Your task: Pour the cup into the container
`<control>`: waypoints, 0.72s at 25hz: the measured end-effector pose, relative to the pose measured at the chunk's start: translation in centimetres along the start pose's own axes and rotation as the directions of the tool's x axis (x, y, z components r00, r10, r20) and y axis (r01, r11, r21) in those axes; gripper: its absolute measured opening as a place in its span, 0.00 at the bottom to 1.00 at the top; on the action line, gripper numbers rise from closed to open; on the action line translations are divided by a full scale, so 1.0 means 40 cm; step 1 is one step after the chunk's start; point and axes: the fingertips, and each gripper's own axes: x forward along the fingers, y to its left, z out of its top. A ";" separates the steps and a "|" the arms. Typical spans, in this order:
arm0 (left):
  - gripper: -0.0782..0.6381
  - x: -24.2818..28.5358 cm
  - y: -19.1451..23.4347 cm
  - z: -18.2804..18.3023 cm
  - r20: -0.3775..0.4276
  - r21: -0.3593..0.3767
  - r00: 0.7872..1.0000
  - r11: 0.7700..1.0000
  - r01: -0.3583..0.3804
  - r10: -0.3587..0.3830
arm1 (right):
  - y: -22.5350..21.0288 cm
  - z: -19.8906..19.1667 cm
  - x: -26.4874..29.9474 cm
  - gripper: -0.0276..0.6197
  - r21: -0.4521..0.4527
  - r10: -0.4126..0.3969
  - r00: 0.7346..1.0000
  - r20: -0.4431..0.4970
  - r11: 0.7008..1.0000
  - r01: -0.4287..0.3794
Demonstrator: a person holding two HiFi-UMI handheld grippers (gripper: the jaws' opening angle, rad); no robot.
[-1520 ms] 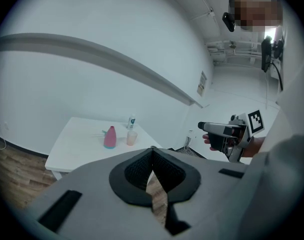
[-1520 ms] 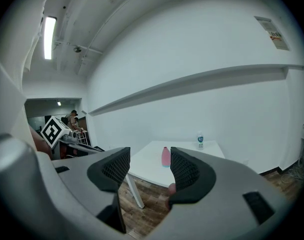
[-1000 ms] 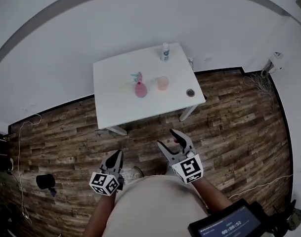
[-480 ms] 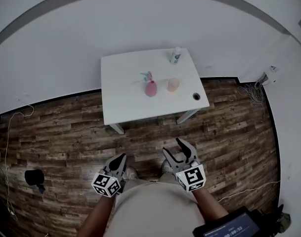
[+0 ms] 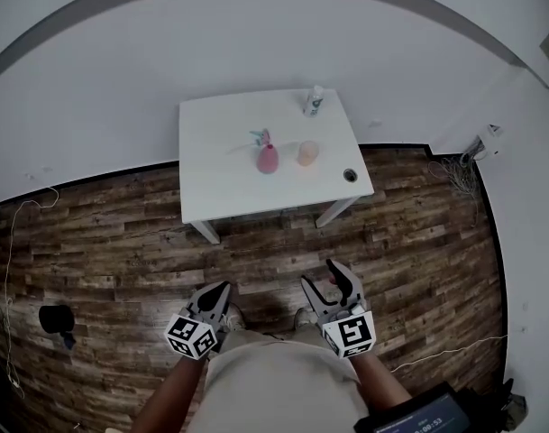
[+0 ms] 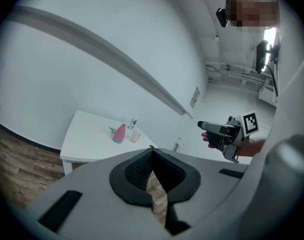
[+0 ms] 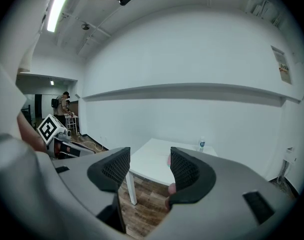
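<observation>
Floor: wood planks [image 5: 121, 242] right under both grippers, and a wide bare stretch runs on ahead of them.
Left gripper: low and close to the body, the left gripper [image 5: 220, 291] has its jaws pressed together on nothing; its own view shows only a sliver of floor in the seam.
Right gripper: just beside it, the right gripper [image 5: 324, 278] has its jaws spread with nothing between the pads but the far-off table.
Table: white table [image 5: 220, 179] well ahead of both grippers, out of reach from where they are.
Cup: pale peach cup [image 5: 307, 153] upright near the table's middle, ahead of the right gripper. What it holds is too small to tell.
Pink vase: pink vase [image 5: 268, 159] just beside the cup on the left-gripper side, apart from it, with something thin sticking out of its top. Likely the container to fill.
Dark ring: small round dark thing [image 5: 350, 175] near the table's near corner on the right-gripper side.
Bottle: clear bottle [image 5: 313, 102] at the far edge, farthest from both grippers.
Change: over the last second the head view swung a touch and back, while the table looks no closer and both sets of jaws stayed as they were.
Meaning: the approach is still to be made and nothing is gripped, so the pour hasn't started.
</observation>
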 end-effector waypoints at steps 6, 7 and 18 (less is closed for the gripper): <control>0.12 0.055 -0.140 -0.024 0.027 0.006 0.996 0.996 -0.086 0.086 | -0.110 0.009 -0.107 0.44 -0.098 0.015 0.995 0.098 0.995 -0.005; 0.12 0.069 -0.174 -0.028 0.037 0.007 0.994 0.995 -0.100 0.099 | -0.132 0.002 -0.130 0.44 -0.128 0.017 0.994 0.108 0.992 -0.003; 0.12 0.205 -0.459 -0.095 0.120 0.018 0.976 0.983 -0.185 0.181 | -0.272 -0.170 -0.282 0.44 -0.188 0.119 0.988 0.098 0.977 -0.099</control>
